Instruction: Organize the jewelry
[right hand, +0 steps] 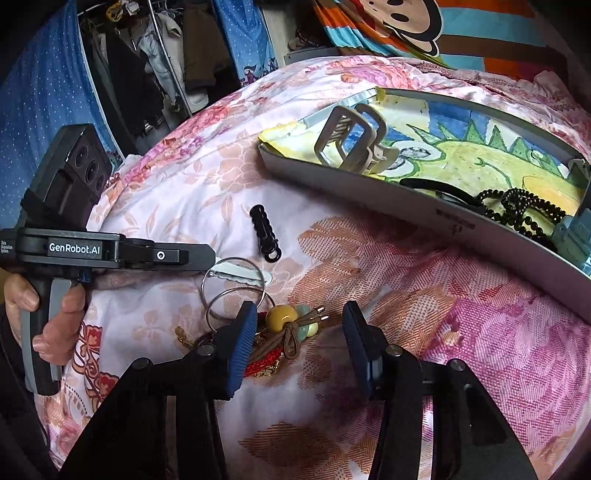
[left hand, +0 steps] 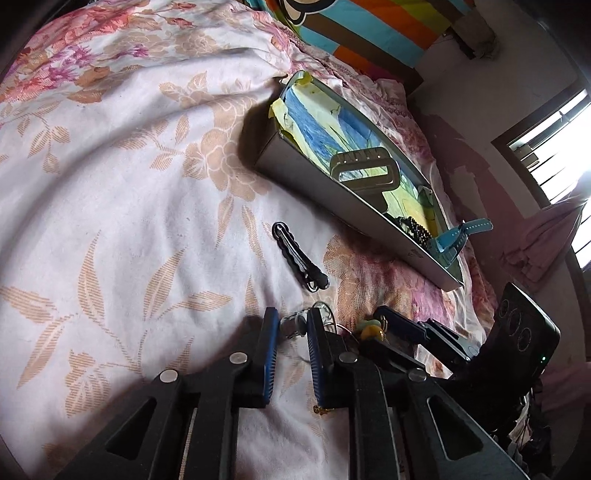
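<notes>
A grey box (right hand: 424,218) lined with a drawing lies on the flowered bedspread; it also shows in the left wrist view (left hand: 332,195). In it are a grey claw clip (right hand: 354,142), a black bead string (right hand: 517,206) and a blue watch strap (left hand: 454,240). A black hair clip (right hand: 264,234) lies on the bed, also in the left wrist view (left hand: 299,256). My left gripper (left hand: 291,328) is open around a key with rings (right hand: 236,275). My right gripper (right hand: 299,321) is open over a beaded hair tie with red cord (right hand: 284,325).
A striped monkey-print blanket (right hand: 443,26) lies behind the box. Clothes hang on a rack (right hand: 159,55) at the far left. A window (left hand: 554,147) is at the right. The bedspread (left hand: 129,184) spreads wide to the left.
</notes>
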Motion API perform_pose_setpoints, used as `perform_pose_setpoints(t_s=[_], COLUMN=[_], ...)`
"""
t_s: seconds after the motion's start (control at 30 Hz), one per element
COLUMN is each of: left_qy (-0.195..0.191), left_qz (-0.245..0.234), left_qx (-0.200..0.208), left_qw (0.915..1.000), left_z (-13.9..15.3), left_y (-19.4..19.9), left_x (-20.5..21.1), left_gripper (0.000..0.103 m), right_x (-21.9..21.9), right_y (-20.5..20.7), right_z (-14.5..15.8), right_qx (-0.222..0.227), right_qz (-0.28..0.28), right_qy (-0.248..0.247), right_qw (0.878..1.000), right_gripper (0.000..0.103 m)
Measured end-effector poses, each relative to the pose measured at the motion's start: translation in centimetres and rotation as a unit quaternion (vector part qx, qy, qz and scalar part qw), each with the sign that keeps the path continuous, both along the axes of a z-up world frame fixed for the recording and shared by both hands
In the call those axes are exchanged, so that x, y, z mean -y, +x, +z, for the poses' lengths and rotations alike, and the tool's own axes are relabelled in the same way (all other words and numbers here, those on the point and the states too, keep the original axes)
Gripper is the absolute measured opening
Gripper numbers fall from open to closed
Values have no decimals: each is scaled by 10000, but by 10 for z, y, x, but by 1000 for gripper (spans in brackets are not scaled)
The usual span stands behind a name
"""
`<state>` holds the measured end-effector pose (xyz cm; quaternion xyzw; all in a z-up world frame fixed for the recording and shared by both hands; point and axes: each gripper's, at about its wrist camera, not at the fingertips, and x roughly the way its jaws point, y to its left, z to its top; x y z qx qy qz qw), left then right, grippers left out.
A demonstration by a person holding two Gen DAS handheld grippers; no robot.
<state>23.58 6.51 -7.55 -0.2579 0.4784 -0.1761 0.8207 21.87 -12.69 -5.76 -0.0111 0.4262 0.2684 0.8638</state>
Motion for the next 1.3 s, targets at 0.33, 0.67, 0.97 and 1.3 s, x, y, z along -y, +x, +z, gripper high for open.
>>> perform_pose_setpoints(t_s=[0.33,0.67,0.97,1.3], left_qy=[53,259,269,171], left_qz=[217,491,511,630], left_qx=[184,588,635,1525], left_qw=[9996,9967,9963,9861], left_z=[7,21,23,56], left_y=[-6,-15,-16,-28], left_x=[-6,-12,-12,-9], left_gripper=[14,14,14,14], right_x=[9,23,27,56], right_y=[-4,-2,-7,-2], right_z=[6,17,48,73], right_qx=[107,242,824,1455], right_qz=[-109,-299,-387,-949], right_qy=[248,599,293,462], right_qw=[9996,9975,9954,9837], right_gripper=[26,26,26,26])
